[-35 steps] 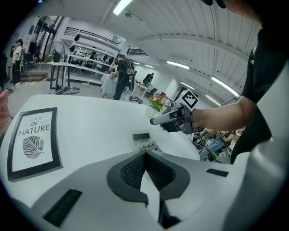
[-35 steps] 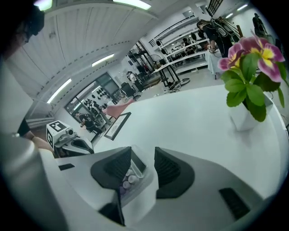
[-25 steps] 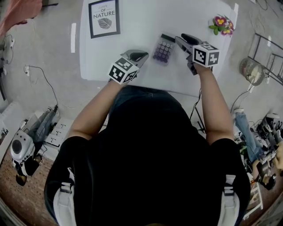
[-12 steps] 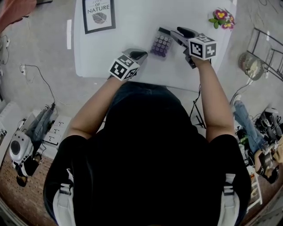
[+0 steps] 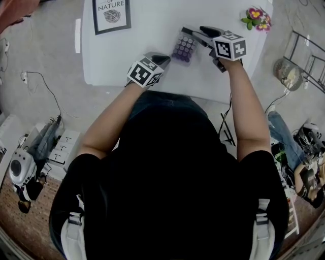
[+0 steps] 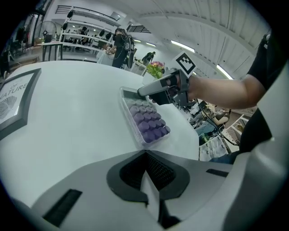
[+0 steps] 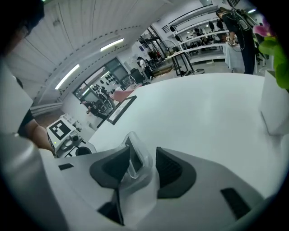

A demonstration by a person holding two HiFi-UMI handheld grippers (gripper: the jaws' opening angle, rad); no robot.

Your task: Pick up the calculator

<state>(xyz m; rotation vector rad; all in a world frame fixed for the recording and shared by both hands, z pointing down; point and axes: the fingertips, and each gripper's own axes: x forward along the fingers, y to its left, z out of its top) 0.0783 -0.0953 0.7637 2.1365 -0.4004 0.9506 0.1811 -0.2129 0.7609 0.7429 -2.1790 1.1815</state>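
Observation:
The calculator, clear-cased with purple keys, lies flat on the white table. My right gripper reaches its far end from the right. In the right gripper view that end of the calculator stands between the jaws of the right gripper. The jaws have just been opening; a gap shows beside the right pad, so the gripper is open. My left gripper hovers near the table's front edge, left of the calculator. The left gripper is shut with nothing in it.
A framed "NATURE" print lies at the table's far left. A small flower pot stands at the far right corner, and its white pot shows close on the right in the right gripper view. Cables and gear clutter the floor around.
The right gripper has shifted from beside the calculator to its far end, which now sits between the jaws. The left gripper has sunk a little toward the table.

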